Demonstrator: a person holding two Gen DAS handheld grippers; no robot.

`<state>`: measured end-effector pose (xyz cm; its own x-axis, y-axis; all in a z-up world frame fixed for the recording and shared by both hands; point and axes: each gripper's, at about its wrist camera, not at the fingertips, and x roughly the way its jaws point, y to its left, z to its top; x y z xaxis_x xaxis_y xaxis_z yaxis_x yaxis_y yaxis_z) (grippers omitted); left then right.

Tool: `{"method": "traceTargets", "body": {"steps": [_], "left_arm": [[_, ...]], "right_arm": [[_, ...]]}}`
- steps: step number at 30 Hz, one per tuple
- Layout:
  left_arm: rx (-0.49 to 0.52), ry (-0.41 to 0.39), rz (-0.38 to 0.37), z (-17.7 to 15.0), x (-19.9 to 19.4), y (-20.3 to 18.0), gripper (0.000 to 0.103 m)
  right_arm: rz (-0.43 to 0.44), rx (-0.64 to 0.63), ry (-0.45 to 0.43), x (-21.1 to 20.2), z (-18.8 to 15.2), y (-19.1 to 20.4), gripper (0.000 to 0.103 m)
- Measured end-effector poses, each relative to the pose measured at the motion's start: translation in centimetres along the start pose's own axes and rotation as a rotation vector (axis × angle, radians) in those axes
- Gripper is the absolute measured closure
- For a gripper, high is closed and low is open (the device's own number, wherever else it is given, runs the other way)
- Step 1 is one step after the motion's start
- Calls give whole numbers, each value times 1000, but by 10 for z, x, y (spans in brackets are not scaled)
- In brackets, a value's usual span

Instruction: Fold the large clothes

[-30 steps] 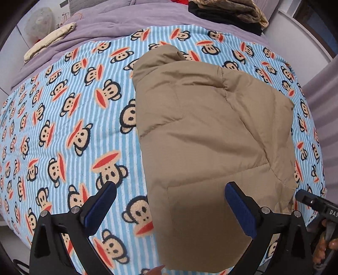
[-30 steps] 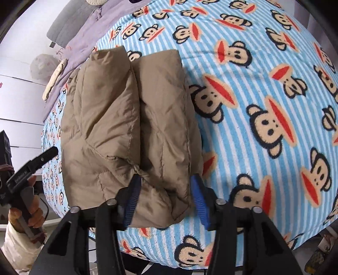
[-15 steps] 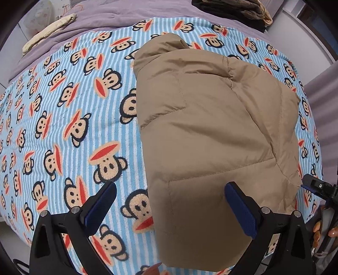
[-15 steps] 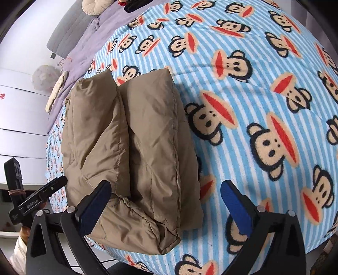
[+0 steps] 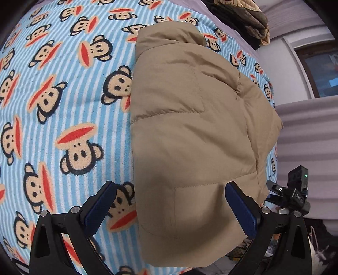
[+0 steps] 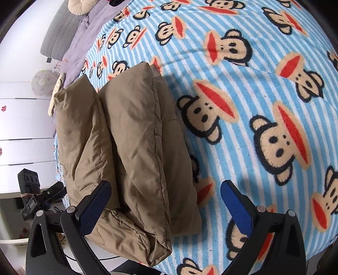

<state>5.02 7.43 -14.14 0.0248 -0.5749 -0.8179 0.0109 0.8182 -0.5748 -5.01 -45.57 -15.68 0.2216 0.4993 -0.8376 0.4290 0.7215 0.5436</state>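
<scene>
A tan padded jacket [image 5: 190, 131] lies folded on a blue striped monkey-print blanket [image 5: 63, 105]. In the right wrist view the jacket [image 6: 131, 148] shows two puffy folded layers side by side, its near end at the bed's edge. My left gripper [image 5: 169, 207] is open and hovers over the jacket's near left edge, nothing touching its blue pads [image 5: 240, 207]. My right gripper [image 6: 162, 207] is open wide above the jacket's near right corner, its pads [image 6: 236, 209] clear of the fabric. The other gripper's body [image 5: 295, 190] shows at the right of the left wrist view.
A pile of dark and tan clothes [image 5: 243, 19] sits at the far end of the bed on a lilac sheet. A grey headboard cushion [image 6: 61, 36] and white drawers [image 6: 23, 131] stand to the left in the right wrist view. The bed edge runs just below both grippers.
The right gripper was shut on the jacket's near corner a second ago; it let go and opened wide. Both grippers have dropped closer to the jacket, and the left tilted further down.
</scene>
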Motion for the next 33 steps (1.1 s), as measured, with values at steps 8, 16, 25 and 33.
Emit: {"method": "traceTargets", "body": {"steps": [8, 16, 25, 33], "left_arm": [[-27, 61, -163, 15, 18, 11, 0], [-11, 81, -248, 38, 50, 9, 0], [-80, 88, -317, 54, 97, 11, 0], [6, 54, -236, 54, 94, -39, 3]], "right_arm": [[92, 41, 34, 9, 22, -13, 0], [193, -22, 94, 36, 46, -5, 0], [362, -19, 164, 94, 70, 13, 0], [413, 81, 208, 119, 70, 35, 4]]}}
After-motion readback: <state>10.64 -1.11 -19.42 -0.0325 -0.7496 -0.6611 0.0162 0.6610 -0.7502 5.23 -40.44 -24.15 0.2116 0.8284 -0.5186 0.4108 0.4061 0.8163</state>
